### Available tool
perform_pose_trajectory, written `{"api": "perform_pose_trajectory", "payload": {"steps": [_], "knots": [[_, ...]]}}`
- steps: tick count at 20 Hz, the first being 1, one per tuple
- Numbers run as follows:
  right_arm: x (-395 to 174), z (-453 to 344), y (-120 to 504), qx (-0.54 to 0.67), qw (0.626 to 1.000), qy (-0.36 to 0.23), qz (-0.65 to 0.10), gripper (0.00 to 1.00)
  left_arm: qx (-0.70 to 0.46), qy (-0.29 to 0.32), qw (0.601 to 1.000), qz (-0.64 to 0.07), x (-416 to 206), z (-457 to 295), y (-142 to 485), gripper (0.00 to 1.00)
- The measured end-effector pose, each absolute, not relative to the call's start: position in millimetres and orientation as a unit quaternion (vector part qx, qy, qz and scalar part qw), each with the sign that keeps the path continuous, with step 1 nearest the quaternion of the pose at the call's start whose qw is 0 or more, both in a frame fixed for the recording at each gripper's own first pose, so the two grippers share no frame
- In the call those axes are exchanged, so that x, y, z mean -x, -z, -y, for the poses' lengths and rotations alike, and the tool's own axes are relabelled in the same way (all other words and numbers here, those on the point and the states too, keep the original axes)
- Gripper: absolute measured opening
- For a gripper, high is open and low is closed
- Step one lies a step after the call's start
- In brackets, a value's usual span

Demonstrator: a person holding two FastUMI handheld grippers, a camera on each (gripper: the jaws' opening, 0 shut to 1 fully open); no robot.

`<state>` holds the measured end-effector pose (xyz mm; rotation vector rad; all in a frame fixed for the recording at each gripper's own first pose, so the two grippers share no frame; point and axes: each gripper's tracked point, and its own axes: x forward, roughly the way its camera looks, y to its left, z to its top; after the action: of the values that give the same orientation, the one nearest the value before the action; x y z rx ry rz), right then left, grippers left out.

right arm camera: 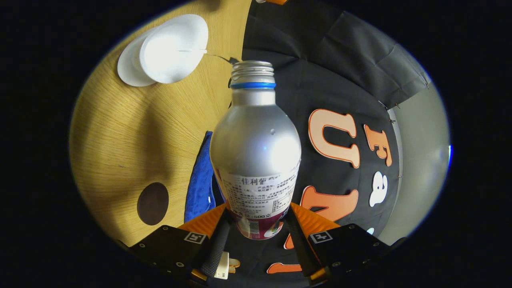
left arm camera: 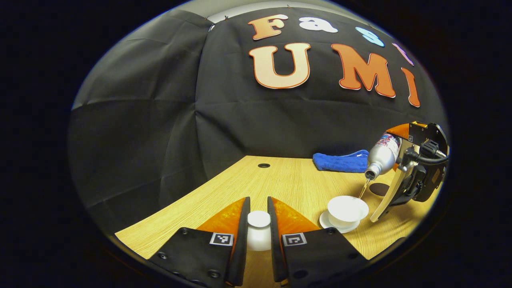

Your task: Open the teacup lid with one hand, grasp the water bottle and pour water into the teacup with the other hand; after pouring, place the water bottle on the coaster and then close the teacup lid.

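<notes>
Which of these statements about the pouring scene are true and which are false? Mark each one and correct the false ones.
1. The left gripper holds the teacup lid between its fingers. True.
2. The water bottle stands upright on the coaster. False: the right gripper holds it tilted, and the coaster is bare.
3. A thin stream of water runs from the bottle's mouth into the teacup. True.
4. The teacup sits directly on the table. False: it sits on a white saucer.
5. The blue cloth covers the teacup. False: it lies apart, by the wall.

Bottle [right arm camera: 256, 152] base behind tool fingers [right arm camera: 218, 244]
</notes>
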<state>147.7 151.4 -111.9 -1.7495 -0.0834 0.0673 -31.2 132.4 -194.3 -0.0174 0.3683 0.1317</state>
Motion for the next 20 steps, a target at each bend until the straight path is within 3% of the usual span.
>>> {"api": "perform_pose_trajectory", "payload": {"steps": [5, 18, 20], "knots": [[-151, -153, 97, 0.77, 0.635, -0.026, 0.049, 0.78, 0.011, -0.068, 0.981, -0.183, 30, -133, 194, 0.27], [-162, -159, 54, 0.781, 0.618, -0.006, 0.091, 0.78, 0.008, -0.07, 0.982, -0.177, 30, -134, 188, 0.34], [-164, -159, 52, 0.782, 0.616, -0.007, 0.092, 0.78, 0.007, -0.068, 0.982, -0.178, 30, -133, 188, 0.3]]}}
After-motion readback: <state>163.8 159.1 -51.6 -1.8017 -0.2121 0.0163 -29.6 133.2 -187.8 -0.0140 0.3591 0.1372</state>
